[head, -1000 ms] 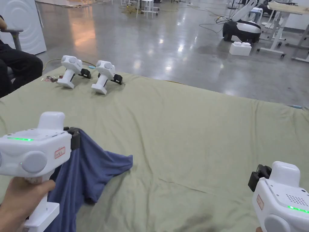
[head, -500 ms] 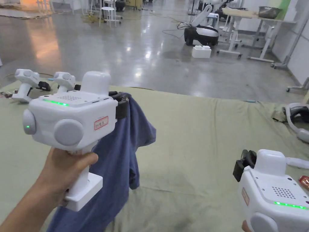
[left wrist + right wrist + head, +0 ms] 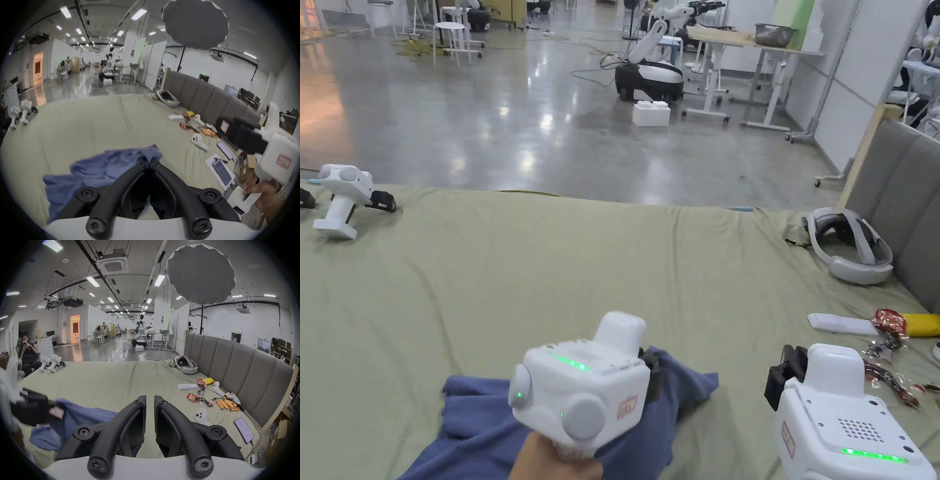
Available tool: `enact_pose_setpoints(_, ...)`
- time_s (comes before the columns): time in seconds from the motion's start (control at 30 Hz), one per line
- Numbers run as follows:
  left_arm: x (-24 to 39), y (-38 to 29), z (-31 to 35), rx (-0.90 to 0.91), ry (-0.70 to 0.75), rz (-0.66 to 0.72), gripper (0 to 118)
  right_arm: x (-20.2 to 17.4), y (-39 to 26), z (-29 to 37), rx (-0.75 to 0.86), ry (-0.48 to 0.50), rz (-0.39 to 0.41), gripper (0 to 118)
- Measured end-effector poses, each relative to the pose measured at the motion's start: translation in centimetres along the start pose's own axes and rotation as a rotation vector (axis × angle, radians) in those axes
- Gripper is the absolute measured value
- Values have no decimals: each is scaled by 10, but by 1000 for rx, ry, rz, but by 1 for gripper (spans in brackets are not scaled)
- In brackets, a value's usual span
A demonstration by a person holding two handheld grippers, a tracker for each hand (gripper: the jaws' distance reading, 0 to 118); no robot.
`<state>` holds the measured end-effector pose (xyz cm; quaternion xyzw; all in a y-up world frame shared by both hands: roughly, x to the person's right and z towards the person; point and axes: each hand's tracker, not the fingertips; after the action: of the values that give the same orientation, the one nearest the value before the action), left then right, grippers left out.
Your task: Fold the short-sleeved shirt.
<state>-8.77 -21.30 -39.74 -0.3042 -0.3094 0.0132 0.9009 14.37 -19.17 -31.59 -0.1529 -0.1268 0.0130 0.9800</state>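
1. Pale green cloth covers the bed [image 3: 562, 262], which spreads across the head view and both gripper views, with faint creases running over it.
2. A grey padded headboard [image 3: 235, 363] stands along the bed's right edge.
3. The blue short-sleeved shirt [image 3: 481, 431] lies crumpled on the near part of the bed, towards the left, with one edge lifted off the sheet.
4. The left gripper [image 3: 149, 160] has that lifted edge of the shirt pinched between its jaws, which are pressed together on the fabric; the left hand [image 3: 553, 459] holds its white body low in the head view.
5. The right gripper [image 3: 150, 398] hangs over bare sheet to the right of the shirt, apart from it, with its jaws parallel, a narrow gap between them and nothing in it.
6. A white headset [image 3: 850, 247] rests near the far right of the bed, close to the headboard.
7. Two spare grippers [image 3: 52, 364] stand side by side at the far left edge of the bed.
8. A phone [image 3: 243, 430] lies face up near the right edge, close to the headboard.
9. White hand controllers [image 3: 201, 417], orange batteries [image 3: 227, 404] and red wrappers [image 3: 193, 397] are scattered on the sheet between the headset and the phone.
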Motion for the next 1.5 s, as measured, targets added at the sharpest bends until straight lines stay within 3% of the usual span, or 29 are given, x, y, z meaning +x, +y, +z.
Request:
enact_pose_setpoints(0.13, 14, -20, -1, -11, 16, 18, 10, 2, -8, -5, -32, 3, 2, 13)
enact_pose_setpoints(0.17, 14, -24, 1, -12, 25, 24, 29, 1, -9, -6, -40, 6, 3, 13)
enact_pose_setpoints(0.23, 11, -28, 7, -24, 11, 46, 80, -1, -8, -7, -48, 15, 3, 13)
enact_pose_setpoints(0.3, 4, -29, 17, -9, 1, 42, 82, -4, -6, -7, -46, 31, 6, 13)
enact_pose_setpoints(0.57, -27, -17, 87, 214, 217, -53, 82, -30, 16, -5, 28, 102, 4, 13)
enact_pose_setpoints(0.67, -46, -19, 107, 301, 372, -34, 81, -44, 18, -1, 71, 123, -9, 13)
enact_pose_setpoints(0.8, -68, -23, 130, 405, 553, 7, 68, -63, 17, 7, 123, 134, -17, 13)
enact_pose_setpoints(0.83, -73, -25, 134, 425, 569, 19, 55, -67, 17, 7, 131, 135, -17, 13)
enact_pose_setpoints(0.87, -79, -26, 137, 431, 589, 39, 21, -71, 17, 8, 140, 136, -15, 14)
enact_pose_setpoints(0.9, -84, -26, 139, 422, 634, 67, 10, -75, 18, 9, 150, 140, -13, 13)
enact_pose_setpoints(1.0, -101, -27, 149, 433, 603, 122, 2, -84, 21, 10, 165, 157, -8, 13)
enact_pose_setpoints(1.13, -122, -29, 150, 382, 570, 174, 2, -94, 23, 4, 159, 179, 0, 13)
enact_pose_setpoints(1.17, -130, -30, 145, 334, 606, 196, 2, -96, 22, 1, 152, 183, 6, 13)
enact_pose_setpoints(1.3, -185, -32, 109, 61, 511, 297, 2, -97, 15, -8, 113, 186, 22, 14)
enact_pose_setpoints(1.5, -256, -30, 55, -143, 455, 460, 2, -89, -3, -22, 50, 178, 68, 14)
